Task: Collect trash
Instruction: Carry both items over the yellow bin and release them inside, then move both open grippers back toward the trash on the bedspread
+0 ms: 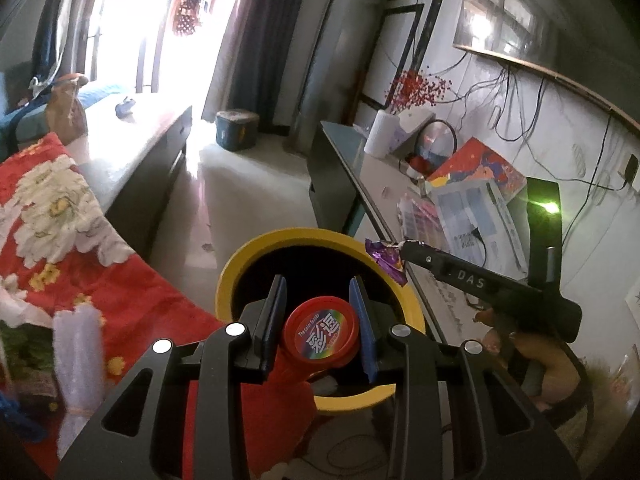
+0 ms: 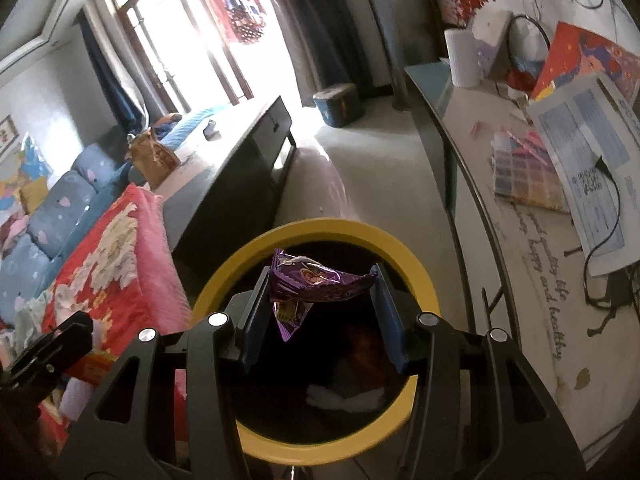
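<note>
A bed under a red flowered blanket (image 1: 60, 216) fills the left side, with a dark low cabinet (image 1: 152, 168) just beyond it and a bright window (image 2: 180, 40) at the far end of the room. In the middle, a round bin with a yellow rim (image 1: 236, 260) stands on the pale floor between bed and tabletop. The left claw (image 1: 316, 316) is clamped on a red candy tube (image 1: 320, 332), its printed round cap facing the camera and its long axis running back toward the claw, held over the bin's dark mouth. The right claw (image 2: 320, 304) grips a crumpled purple wrapper (image 2: 316, 280), stretched crosswise between the blue pads, one corner hanging down, also above the bin opening. To the right, a long tabletop (image 2: 520, 280) carries papers, a paper roll (image 2: 464, 60), red dried flowers and trailing cables.
</note>
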